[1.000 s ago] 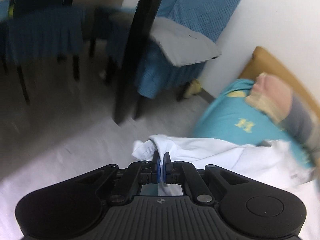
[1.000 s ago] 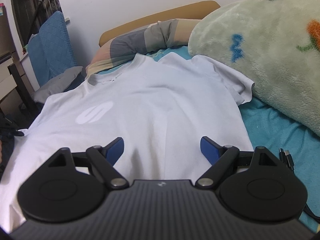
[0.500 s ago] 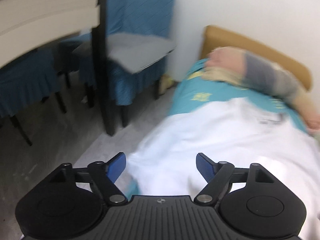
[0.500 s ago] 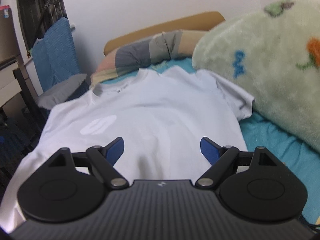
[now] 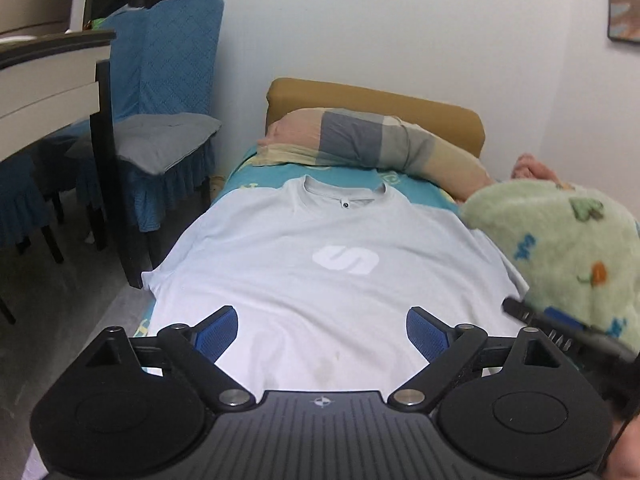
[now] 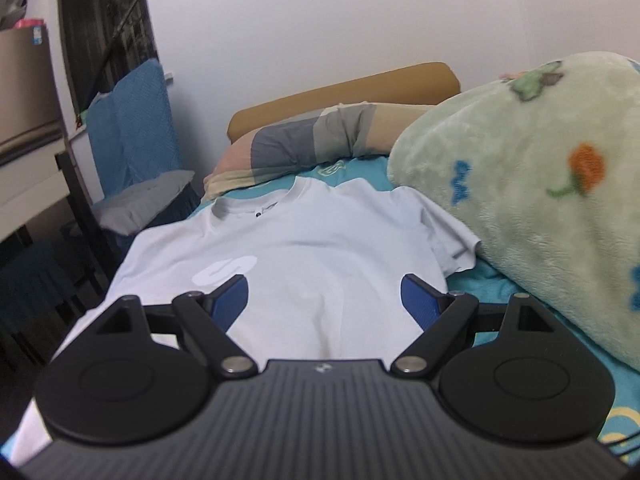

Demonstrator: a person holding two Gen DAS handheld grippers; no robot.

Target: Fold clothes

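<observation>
Shirt: white T-shirt [image 5: 336, 280] lies flat on the bed [image 5: 240, 168], straight ahead of both jaws, collar at the far end.
Left gripper [image 5: 322, 330]: jaws opening wide, nothing between them — only shirt fabric below.
Right gripper [image 6: 324, 300]: jaws spread wide, empty, over the shirt's lower half.
Edges: shirt's left side reaches the bed's edge; right sleeve [image 6: 452, 240] touches the green blanket [image 6: 540, 184].
Room: chair [image 5: 160, 120] stands left of the bed — pillow [image 5: 372, 140] beyond the collar.
</observation>
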